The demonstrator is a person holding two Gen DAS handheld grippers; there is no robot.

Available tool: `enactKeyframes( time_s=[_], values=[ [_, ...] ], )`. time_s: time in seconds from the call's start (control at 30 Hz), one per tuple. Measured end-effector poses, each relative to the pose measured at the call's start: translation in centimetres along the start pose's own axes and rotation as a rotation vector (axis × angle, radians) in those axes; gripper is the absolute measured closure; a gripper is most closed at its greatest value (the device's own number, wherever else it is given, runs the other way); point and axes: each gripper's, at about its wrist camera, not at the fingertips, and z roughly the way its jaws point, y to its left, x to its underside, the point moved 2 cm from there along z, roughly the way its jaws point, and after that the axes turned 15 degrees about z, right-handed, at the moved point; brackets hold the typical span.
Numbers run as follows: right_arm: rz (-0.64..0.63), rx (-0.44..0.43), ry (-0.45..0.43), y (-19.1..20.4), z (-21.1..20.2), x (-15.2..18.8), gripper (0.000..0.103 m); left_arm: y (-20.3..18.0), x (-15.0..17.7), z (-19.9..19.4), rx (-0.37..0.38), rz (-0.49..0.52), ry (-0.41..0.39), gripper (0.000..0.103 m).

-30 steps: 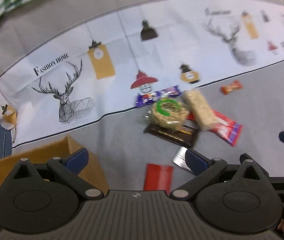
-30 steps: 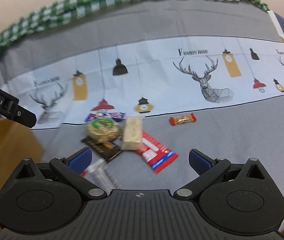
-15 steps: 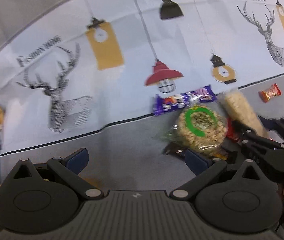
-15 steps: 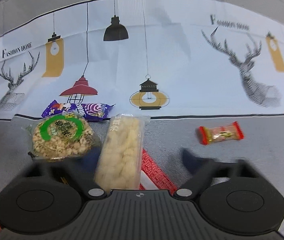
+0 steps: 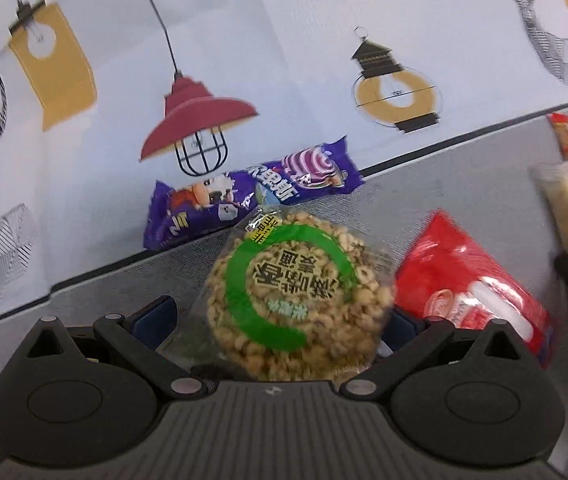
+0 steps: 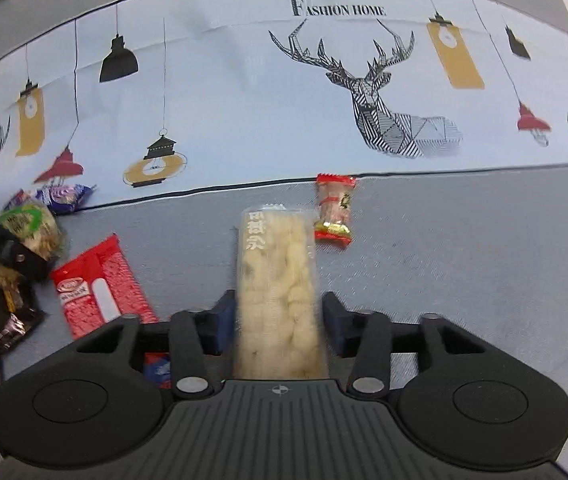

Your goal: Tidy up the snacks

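Lying between right gripper [image 6: 278, 320] pads: rice bar [image 6: 278, 276] (lengthwise).

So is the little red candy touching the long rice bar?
Apart. The right wrist view shows grey cloth between the red candy and the long rice bar.

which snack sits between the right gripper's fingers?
The long pale puffed-rice bar, lengthwise in the right gripper. The small red candy lies beyond it; the red packet lies off to its left.
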Motion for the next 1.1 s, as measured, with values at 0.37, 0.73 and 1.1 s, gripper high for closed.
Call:
enactKeyframes(
  time_s=[0.37,0.73,1.1],
  values=[
    [0.01,0.029,-0.066,0.4,-2.0,-0.3,0.065,2.4,1.2,-7.4,-0.037,-0.082,-0.144,0.02],
    [0.093,-0.158,-0.219,4.5,-19.9,0.1,0.065,3.2,16.4,-25.5,-0.04,-0.177,-0.336,0.02],
    [-0.053,-0.456,-0.072,14.2,-37.3,11.2,0.065,1.2,38.5,-33.7,-0.098,-0.267,-0.302,0.02]
  ],
)
